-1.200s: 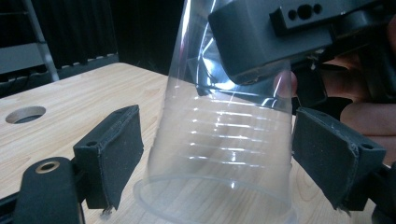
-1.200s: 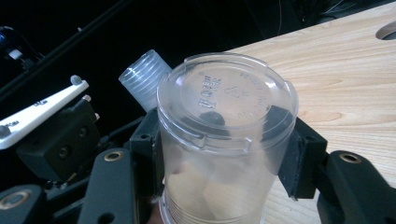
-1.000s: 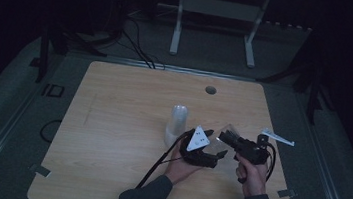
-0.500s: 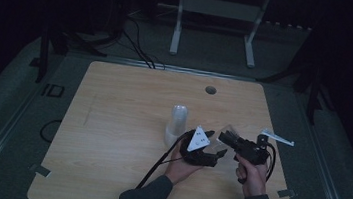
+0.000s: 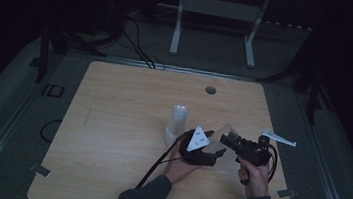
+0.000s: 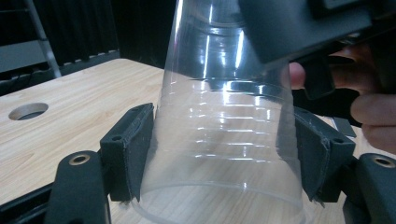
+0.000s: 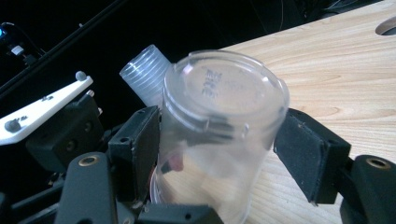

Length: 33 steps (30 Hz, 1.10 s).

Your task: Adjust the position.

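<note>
A clear plastic cup (image 5: 224, 133) is held on its side just above the wooden table (image 5: 111, 122), between both hands. My left gripper (image 5: 215, 153) is shut on the cup (image 6: 224, 140), both pads pressing its ribbed wall near the wide rim. My right gripper (image 5: 229, 139) comes from the right, and its jaws stand around the cup's base end (image 7: 224, 93). Its left pad (image 7: 140, 144) lies against the wall, while the right pad (image 7: 308, 154) stays a little apart. A stack of upside-down clear cups (image 5: 178, 122) stands just left of the left gripper.
A round cable hole (image 5: 210, 90) sits near the table's far edge. A white metal stand (image 5: 215, 8) is on the floor beyond the table. Cables trail from both grippers toward the person. The table's left half is bare wood.
</note>
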Motion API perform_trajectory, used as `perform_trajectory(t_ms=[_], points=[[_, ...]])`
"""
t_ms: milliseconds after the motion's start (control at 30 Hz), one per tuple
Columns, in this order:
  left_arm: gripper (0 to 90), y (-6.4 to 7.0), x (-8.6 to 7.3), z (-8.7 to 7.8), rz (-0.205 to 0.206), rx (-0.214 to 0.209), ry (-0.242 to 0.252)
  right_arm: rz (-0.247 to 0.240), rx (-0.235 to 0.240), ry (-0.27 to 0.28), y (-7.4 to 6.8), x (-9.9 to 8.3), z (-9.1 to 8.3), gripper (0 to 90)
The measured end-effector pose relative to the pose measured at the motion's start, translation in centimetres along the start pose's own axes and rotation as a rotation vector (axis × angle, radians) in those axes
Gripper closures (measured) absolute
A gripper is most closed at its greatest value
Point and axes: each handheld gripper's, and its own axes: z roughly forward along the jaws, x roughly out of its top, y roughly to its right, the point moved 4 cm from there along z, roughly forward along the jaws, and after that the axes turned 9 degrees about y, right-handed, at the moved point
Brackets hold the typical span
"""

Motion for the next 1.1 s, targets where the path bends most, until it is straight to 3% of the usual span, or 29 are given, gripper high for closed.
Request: perform_trajectory(t_ms=[267, 667, 867, 1100], points=[[28.9, -0.4, 0.2, -0.3, 0.003, 0.014, -0.008, -0.011, -0.004, -0.009, 0.2, -0.1, -0.7, 31.5], [29.2, -0.8, 0.3, -0.7, 0.021, 0.029, -0.018, -0.035, -0.046, -0.020, 1.0, 0.0, -2.0, 34.3], [29.2, -1.0, 0.4, -0.9, 0.027, 0.032, -0.024, -0.072, -0.088, -0.046, 1.3, -0.2, -2.3, 37.5], [29.2, -1.2, 0.5, -1.2, 0.034, 0.026, -0.040, -0.155, -0.134, -0.089, 1.1, -0.1, -2.4, 41.0]])
